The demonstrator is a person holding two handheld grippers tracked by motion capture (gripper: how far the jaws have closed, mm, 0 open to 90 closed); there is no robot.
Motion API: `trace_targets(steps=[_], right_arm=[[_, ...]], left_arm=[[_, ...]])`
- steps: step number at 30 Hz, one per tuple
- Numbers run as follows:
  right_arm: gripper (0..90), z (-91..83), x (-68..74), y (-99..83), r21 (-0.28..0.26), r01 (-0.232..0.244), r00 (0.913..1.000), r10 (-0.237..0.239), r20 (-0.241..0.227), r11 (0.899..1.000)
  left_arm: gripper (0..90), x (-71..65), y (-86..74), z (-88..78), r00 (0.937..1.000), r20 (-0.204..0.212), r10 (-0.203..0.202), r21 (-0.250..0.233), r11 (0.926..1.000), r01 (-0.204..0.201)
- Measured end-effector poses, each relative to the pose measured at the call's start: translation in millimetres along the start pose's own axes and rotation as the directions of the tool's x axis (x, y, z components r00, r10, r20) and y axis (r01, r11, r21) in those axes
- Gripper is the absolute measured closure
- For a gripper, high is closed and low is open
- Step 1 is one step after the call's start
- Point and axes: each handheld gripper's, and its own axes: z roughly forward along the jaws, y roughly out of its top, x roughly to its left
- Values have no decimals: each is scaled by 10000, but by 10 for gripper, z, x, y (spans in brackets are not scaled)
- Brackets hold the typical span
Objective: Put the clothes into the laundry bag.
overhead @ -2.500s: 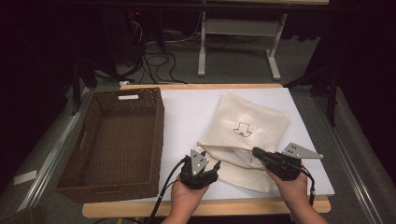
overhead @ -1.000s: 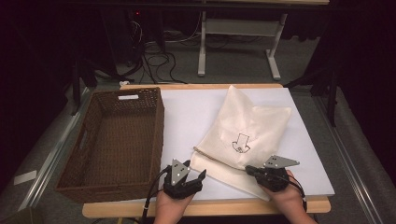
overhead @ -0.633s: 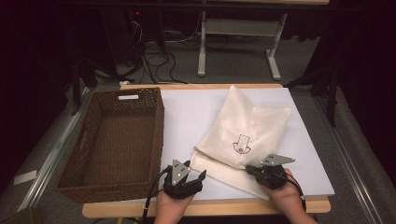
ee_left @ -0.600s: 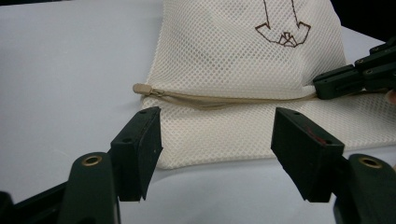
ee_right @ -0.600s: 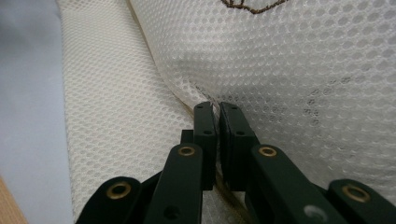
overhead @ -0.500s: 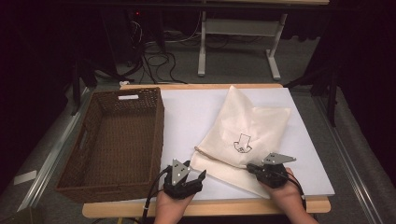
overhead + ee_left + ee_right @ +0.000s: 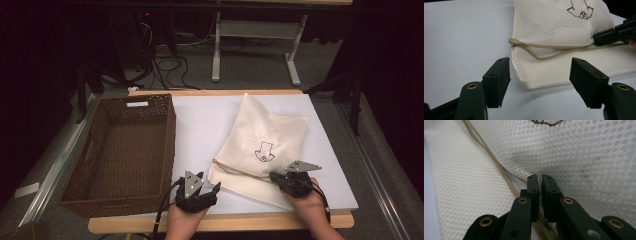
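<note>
A brown wicker basket (image 7: 120,155) stands at the left of the white table (image 7: 200,120). Just right of its near corner, the left gripper (image 7: 200,192) rests at the near edge with its jaws wide and nothing between them, pointed at the near left corner of a cream mesh bag (image 7: 260,145). The bag lies flat right of centre, a tan drawstring (image 7: 549,48) across it. At its near right, the right gripper (image 7: 280,179) is pinched tight on the mesh.
</note>
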Motion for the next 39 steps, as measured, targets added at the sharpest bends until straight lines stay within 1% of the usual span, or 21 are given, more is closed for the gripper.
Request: trace_targets(steps=[4, 8, 10, 11, 13, 18, 20, 21, 23, 28, 31, 35, 39], right_arm=[[802, -24, 31, -5, -166, 120, 9996, -124, -248, 9998], [751, -59, 37, -2, -310, -48, 9988, 33, -479, 9995], [741, -76, 45, -2, -375, 46, 9987, -64, -497, 9993], [736, -82, 56, -3, -393, -1, 9986, -20, -534, 9992], [728, -93, 66, 0, -439, 116, 9986, -138, -512, 9990], [717, -108, 75, 5, -585, 124, 9985, -155, -517, 9982], [712, -121, 82, 9, -601, 55, 9984, -89, -562, 9982], [709, -142, 84, 18, -713, 100, 9980, -144, -608, 9974], [708, -152, 84, 22, -767, 123, 9980, -170, -604, 9970], [698, -245, 88, 49, -1103, 59, 9979, -130, -633, 9939], [681, -337, 58, 60, -1420, 3, 9988, -71, -476, 9899], [647, -466, -17, 37, -1759, -244, 9997, 226, -123, 9841], [600, -603, -125, -42, -1969, -705, 9966, 774, 276, 9779]], left_arm=[[334, -3, 1, 2, 10000, -29, 18, -15, 10000, -18], [333, 1, 2, 5, 10000, -47, 28, 2, 10000, -28], [333, 4, 2, 6, 10000, -68, 47, 8, 10000, -47], [333, 3, 2, 7, 10000, -57, 38, 3, 10000, -37], [333, 2, 2, 8, 10000, -54, 37, 4, 10000, -37], [333, -1, 3, 6, 10000, -57, 58, -9, 10000, -58], [332, 0, 3, 6, 10000, -64, 56, -9, 10000, -56], [332, 0, 3, 7, 10000, -62, 51, -6, 10000, -51], [332, 0, 3, 8, 10000, -64, 59, -3, 10000, -59], [332, -5, 1, 11, 9999, -58, 126, 44, 9999, -125], [332, -11, 3, 17, 9999, -49, 156, 62, 9999, -155], [332, -24, 19, 50, 9999, 23, 156, 49, 9999, -156], [332, -52, 50, 121, 9994, 225, 247, 116, 9996, -250]])
